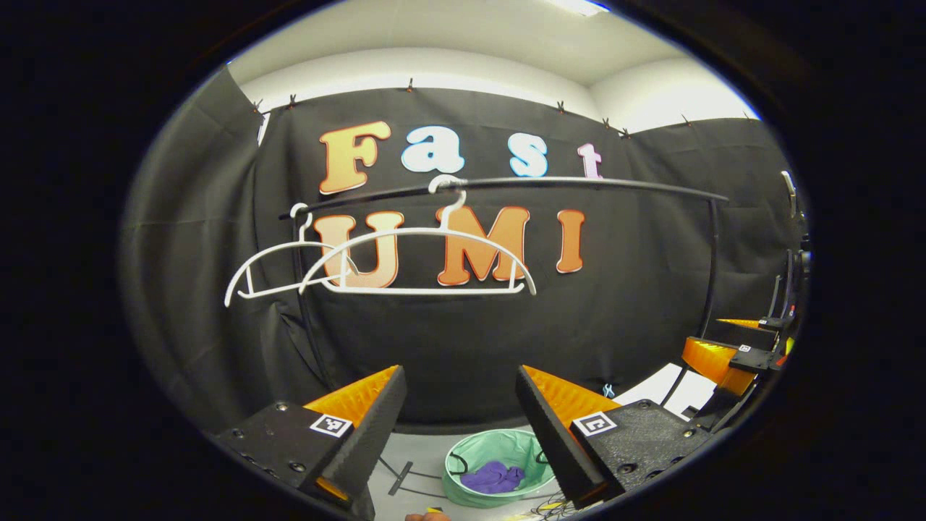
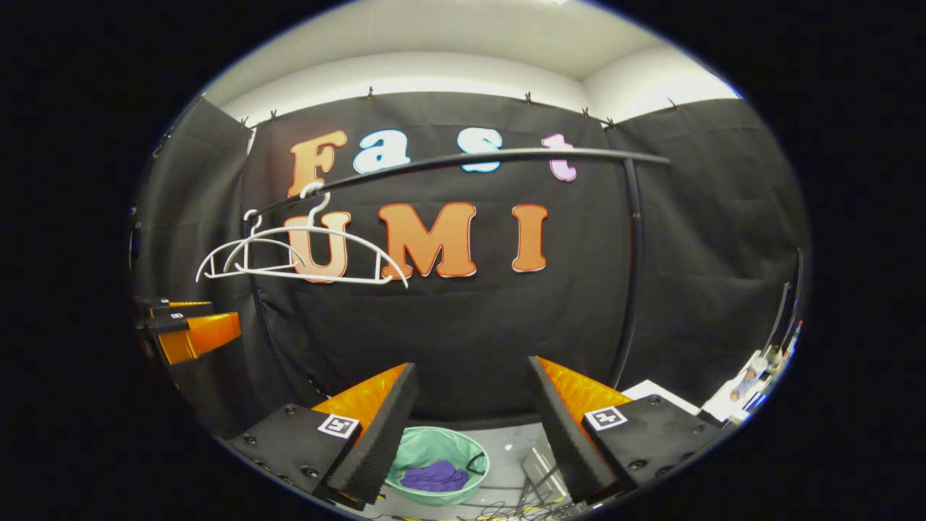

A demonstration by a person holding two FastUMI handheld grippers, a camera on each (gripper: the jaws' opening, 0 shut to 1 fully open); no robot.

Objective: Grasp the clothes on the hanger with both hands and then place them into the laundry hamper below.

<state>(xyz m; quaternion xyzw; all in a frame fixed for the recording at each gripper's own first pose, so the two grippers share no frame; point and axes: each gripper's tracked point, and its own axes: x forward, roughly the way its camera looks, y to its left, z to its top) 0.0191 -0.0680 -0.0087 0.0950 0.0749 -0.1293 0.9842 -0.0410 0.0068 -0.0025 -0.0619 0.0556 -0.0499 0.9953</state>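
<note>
We find no readable text; each gripper's fingers (image 1: 362,427) carry small square coded markers (image 1: 331,425), which spell nothing.

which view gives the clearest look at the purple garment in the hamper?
Left gripper view: the purple garment lies in the green hamper, seen whole between the open left gripper. In the right gripper view the purple garment also shows, but a finger of the right gripper covers the hamper's near edge.

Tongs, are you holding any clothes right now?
No. Both tongs, left and right, are open and empty; the purple clothes lie in the hamper.
</note>
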